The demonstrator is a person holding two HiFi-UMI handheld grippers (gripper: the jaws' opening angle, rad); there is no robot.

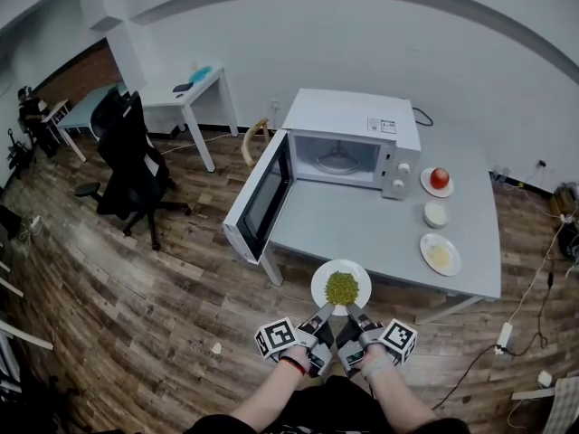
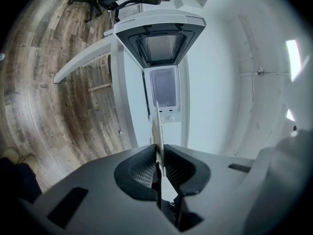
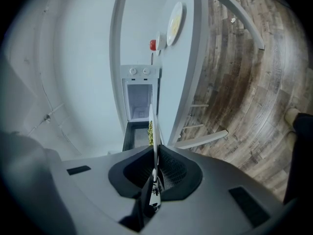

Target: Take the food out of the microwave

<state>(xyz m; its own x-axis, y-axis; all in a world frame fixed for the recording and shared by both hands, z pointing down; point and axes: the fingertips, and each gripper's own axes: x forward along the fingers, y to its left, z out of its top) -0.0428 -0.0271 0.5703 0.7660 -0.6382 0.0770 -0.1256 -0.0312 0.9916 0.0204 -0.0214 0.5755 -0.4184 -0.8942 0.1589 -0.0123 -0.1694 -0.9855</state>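
A white plate (image 1: pixel 360 283) heaped with green peas (image 1: pixel 342 287) hangs level over the grey table's front edge (image 1: pixel 389 283). My left gripper (image 1: pixel 324 313) is shut on its near rim and my right gripper (image 1: pixel 355 315) is shut on the rim just beside it. In the left gripper view the plate (image 2: pixel 157 131) shows edge-on between the pads of the left gripper (image 2: pixel 159 165). The right gripper view has the plate (image 3: pixel 152 126) and peas (image 3: pixel 150 131) clamped in the right gripper (image 3: pixel 155 168). The white microwave (image 1: pixel 353 138) stands behind, its door (image 1: pixel 262 197) swung wide to the left, its cavity holding only the turntable.
Right of the microwave sit a plate with a tomato (image 1: pixel 439 180), a small white bowl (image 1: pixel 436 213) and a plate of pale yellow food (image 1: pixel 440 254). A black office chair (image 1: pixel 131 165) and a second desk (image 1: pixel 190 93) stand at the left on the wooden floor.
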